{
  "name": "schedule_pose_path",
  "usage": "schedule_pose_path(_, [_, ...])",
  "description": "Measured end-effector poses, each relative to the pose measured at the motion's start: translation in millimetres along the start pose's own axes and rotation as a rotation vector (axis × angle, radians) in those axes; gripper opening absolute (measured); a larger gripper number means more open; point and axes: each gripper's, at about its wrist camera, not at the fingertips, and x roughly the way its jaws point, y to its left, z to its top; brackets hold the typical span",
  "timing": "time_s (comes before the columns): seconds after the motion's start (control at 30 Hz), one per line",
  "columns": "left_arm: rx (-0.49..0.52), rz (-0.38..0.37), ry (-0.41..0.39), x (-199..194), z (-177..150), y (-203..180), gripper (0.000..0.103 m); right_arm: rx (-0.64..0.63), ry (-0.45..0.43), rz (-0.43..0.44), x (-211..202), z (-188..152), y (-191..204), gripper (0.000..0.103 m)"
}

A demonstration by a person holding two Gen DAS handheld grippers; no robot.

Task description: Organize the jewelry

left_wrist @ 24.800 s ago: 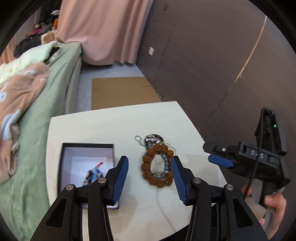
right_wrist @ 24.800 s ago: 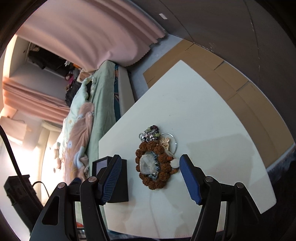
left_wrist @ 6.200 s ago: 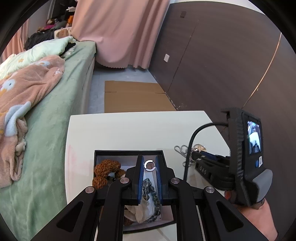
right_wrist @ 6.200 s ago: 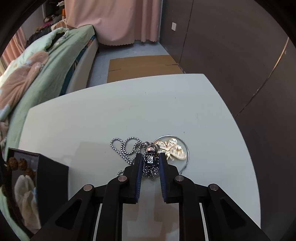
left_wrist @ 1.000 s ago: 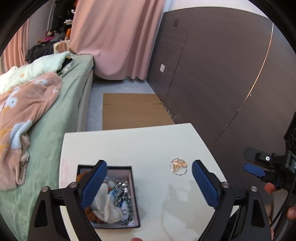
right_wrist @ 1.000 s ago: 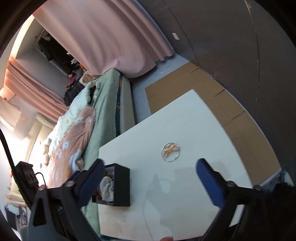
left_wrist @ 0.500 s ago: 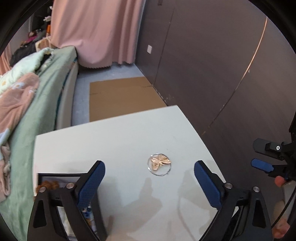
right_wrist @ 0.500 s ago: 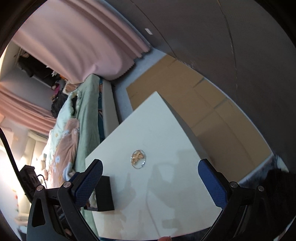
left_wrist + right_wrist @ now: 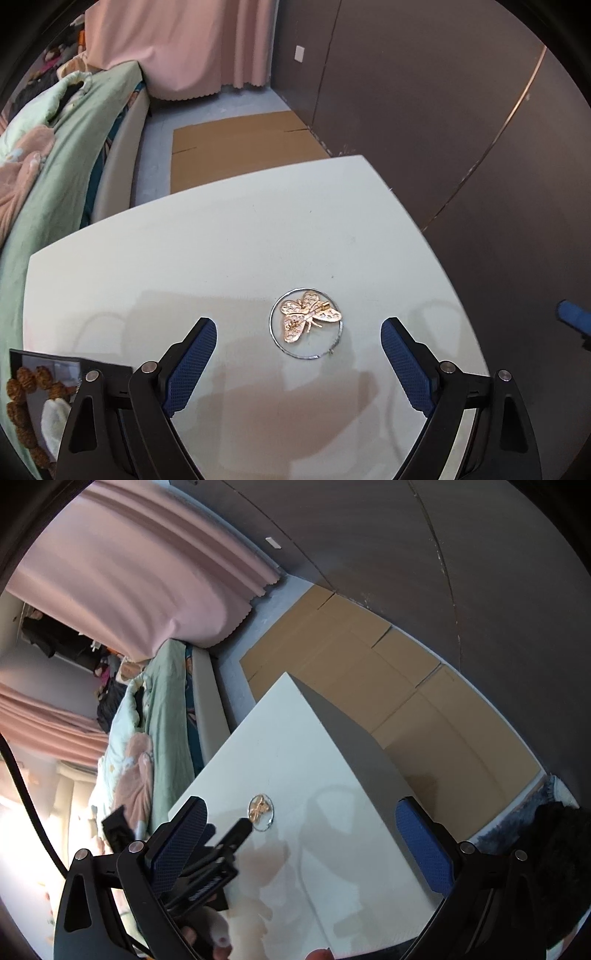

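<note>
A gold butterfly brooch point(image 9: 308, 319) lies inside a thin silver ring point(image 9: 270, 325) on the white table point(image 9: 184, 258). My left gripper point(image 9: 297, 332) hovers just above them, open wide, with the brooch and ring in the gap between its blue pads and untouched. The black jewelry box point(image 9: 55, 359) sits at the lower left, holding a brown bead bracelet point(image 9: 22, 387) and a pale item. My right gripper point(image 9: 301, 812) is open and empty, farther back over the table's near side. From there the brooch point(image 9: 260, 806) shows small, with one of the left gripper's fingers point(image 9: 240, 829) close beside it.
A bed with green and pink bedding point(image 9: 55, 147) runs along the table's left side. Flattened cardboard point(image 9: 240, 140) lies on the floor beyond the table, below a dark wall and pink curtain. The table's right edge point(image 9: 424, 236) drops off near the wall.
My left gripper has come down and to the right, so the brooch now sits large between its fingers and the box has slid to the corner. The right view has rolled and now shows the left gripper.
</note>
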Motion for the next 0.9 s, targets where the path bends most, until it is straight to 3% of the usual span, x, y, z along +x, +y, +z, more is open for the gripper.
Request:
schedule_pose_path(0.2, [0.015,0.045,0.034,23.9,-6.3,-2.2,0.090,-0.026,0.012,-0.006,7.4,3.8,11.8,0.103])
schedule_pose_path(0.27, [0.057,0.092,0.009,24.6,-9.5,-7.4,0.090,-0.040,0.017,-0.006,9.7,4.1,15.9,0.103])
schedule_pose_path(0.43, [0.049,0.088,-0.016,23.2,-10.1,-5.1,0.088,-0.053,0.018,-0.018,11.1,7.1,18.8,0.103])
schedule_pose_path(0.57, [0.059,0.083,-0.032,18.0,-10.0,-6.2,0.063,-0.054,0.023,-0.026,12.8,7.0,18.8,0.103])
schedule_pose_path(0.6, [0.061,0.083,-0.030,16.7,-9.5,-6.4,0.052,-0.054,0.025,-0.027,13.4,6.6,18.8,0.103])
schedule_pose_path(0.9, [0.026,0.032,-0.019,12.5,-10.7,3.2,0.050,-0.063,0.026,-0.036,13.9,2.1,18.6,0.103])
